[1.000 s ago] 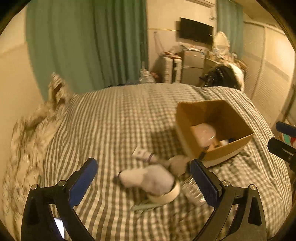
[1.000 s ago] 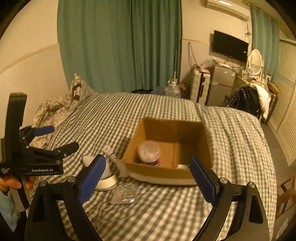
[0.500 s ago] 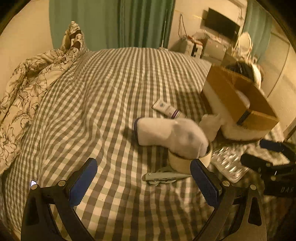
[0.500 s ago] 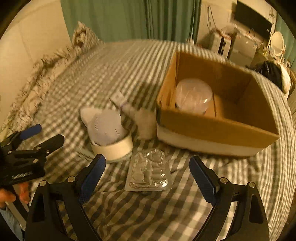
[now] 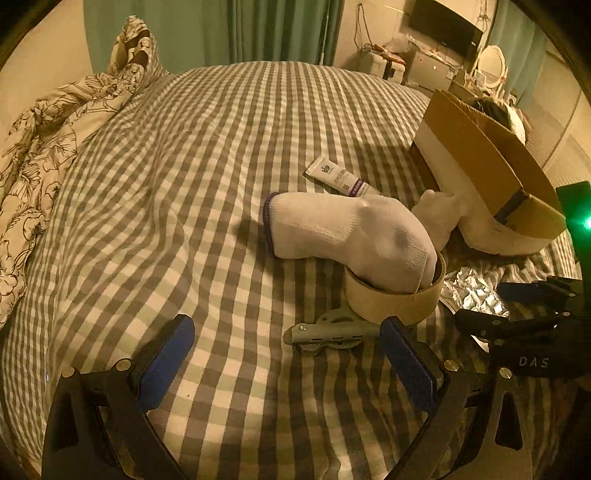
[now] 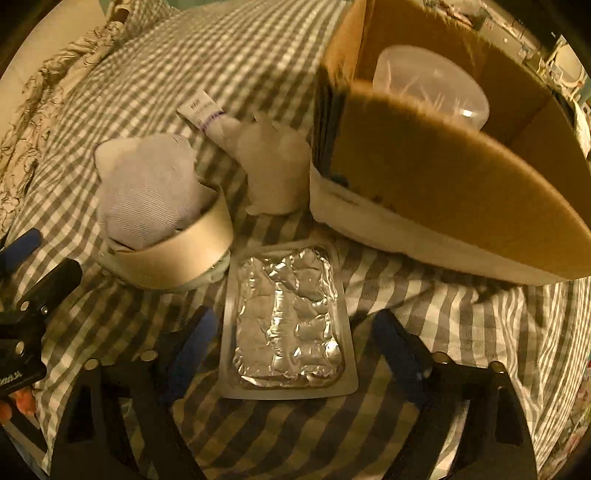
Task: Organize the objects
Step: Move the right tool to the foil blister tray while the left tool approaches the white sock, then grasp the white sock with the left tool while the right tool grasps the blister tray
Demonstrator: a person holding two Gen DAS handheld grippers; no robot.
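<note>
A foil blister pack (image 6: pixel 290 325) lies flat on the checked bed, between the fingers of my open right gripper (image 6: pixel 295 347), which is low over it. A white sock (image 5: pixel 351 232) drapes into a roll of tape (image 5: pixel 393 299); both also show in the right wrist view (image 6: pixel 147 192) (image 6: pixel 173 254). A grey tool (image 5: pixel 328 332) lies in front of the tape. A small tube (image 5: pixel 340 179) and a second white sock (image 6: pixel 273 170) lie beside the cardboard box (image 6: pixel 443 177), which holds a clear plastic tub (image 6: pixel 432 88). My left gripper (image 5: pixel 284 365) is open and empty, near the tool.
A flowered duvet (image 5: pixel 40 140) is bunched along the bed's left side. Green curtains (image 5: pixel 258 29), a TV (image 5: pixel 443 26) and furniture stand beyond the bed. The right gripper shows at the right edge of the left wrist view (image 5: pixel 517 317).
Both grippers have come down and forward toward the bed. The right one now straddles the blister pack; the left one is closer to the tape and tool.
</note>
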